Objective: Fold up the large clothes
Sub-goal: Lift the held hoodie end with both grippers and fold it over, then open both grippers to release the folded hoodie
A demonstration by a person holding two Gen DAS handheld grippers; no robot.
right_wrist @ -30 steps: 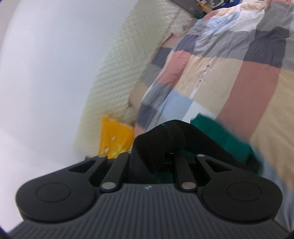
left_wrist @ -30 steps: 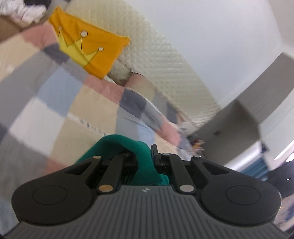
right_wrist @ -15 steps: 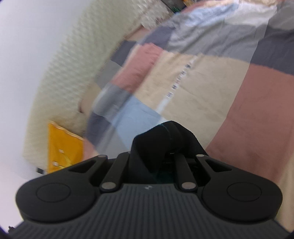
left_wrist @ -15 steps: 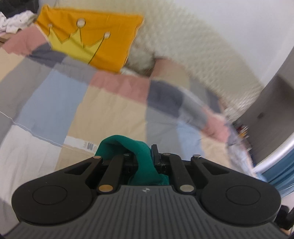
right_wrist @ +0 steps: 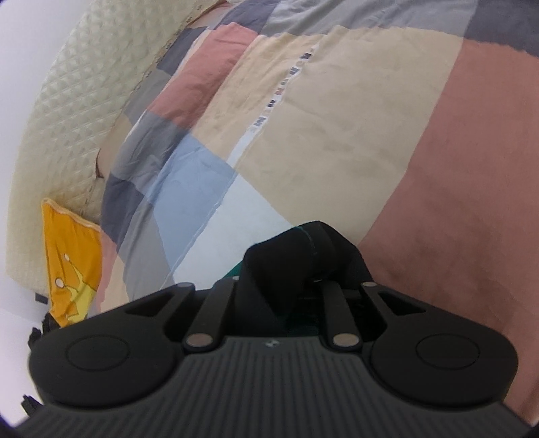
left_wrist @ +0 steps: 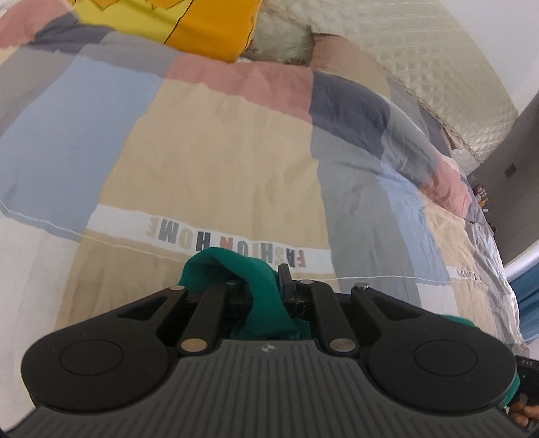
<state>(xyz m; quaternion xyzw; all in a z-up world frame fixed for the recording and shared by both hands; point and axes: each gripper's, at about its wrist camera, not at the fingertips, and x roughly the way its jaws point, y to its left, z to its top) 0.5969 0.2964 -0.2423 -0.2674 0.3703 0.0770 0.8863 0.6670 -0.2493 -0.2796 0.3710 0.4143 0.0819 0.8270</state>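
I have a bunched edge of the green garment between the jaws of my left tool, and those jaws are opening around it, so the pinch is easing though the cloth sits in the gap. My right tool has a dark fold of cloth between its jaws, with a sliver of green showing below it; I judge it to be a black part of the same garment, and these jaws are opening too. Both tools point down at the patchwork bedspread, close above it. I judge the fold is early: the garment is bunched at the tools, and most of it hangs below the cameras, out of sight. Spreading it flat and folding it remain. The bed offers plenty of bare cover ahead of both tools. The yellow cushion and the quilted headboard bound the far side, well apart from my tools, and the bed's side edge drops off at the left view's right margin.
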